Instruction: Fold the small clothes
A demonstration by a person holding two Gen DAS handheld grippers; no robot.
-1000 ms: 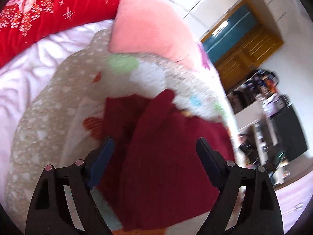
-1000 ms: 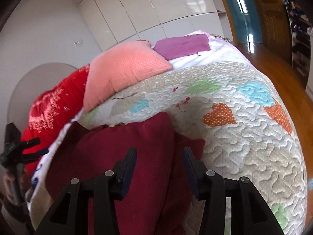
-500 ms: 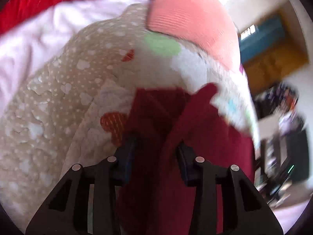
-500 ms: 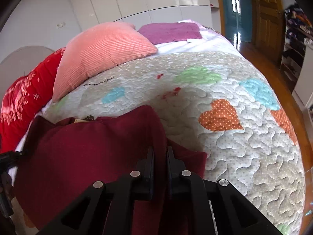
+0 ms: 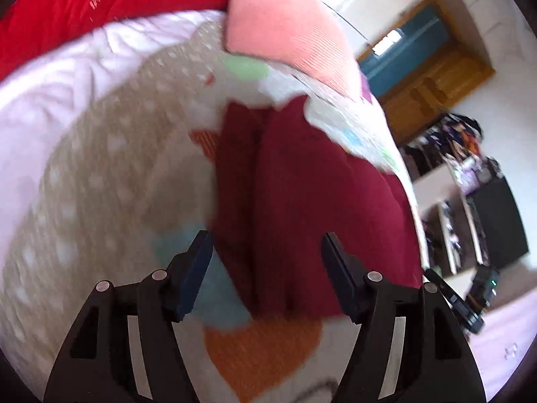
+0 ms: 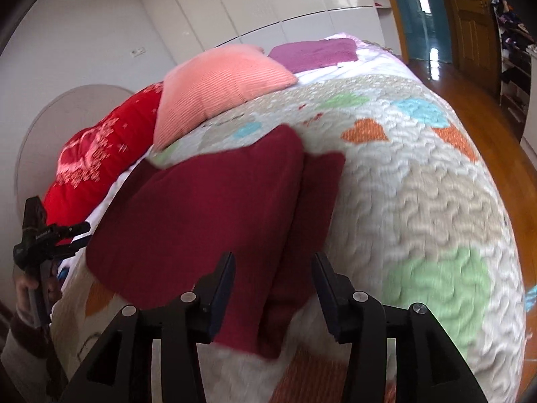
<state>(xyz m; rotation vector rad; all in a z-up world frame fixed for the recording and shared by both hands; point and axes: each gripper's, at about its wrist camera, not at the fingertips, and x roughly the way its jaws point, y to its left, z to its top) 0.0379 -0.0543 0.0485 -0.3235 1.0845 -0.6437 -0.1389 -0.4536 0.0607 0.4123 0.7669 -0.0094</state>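
Left gripper (image 5: pixel 266 258) is over the near edge of the dark red garment (image 5: pixel 295 201), jaws opening, cloth seen between the pads but not pinched, so that fold looks let go. The garment lies folded on the quilt (image 6: pixel 419 201), one flap lapped over the other. Right gripper (image 6: pixel 272 278) hangs over its near right edge, jaws also opening, gripping nothing. Beyond sit a pink pillow (image 6: pixel 218 84), a red blanket (image 6: pixel 97 154) and a purple cloth (image 6: pixel 315 52), all well clear.

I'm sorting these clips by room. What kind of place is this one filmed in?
Most likely a home bedroom: a bed under a heart-patterned quilt, a pink pillow at its head, and glossy white wardrobe doors behind.
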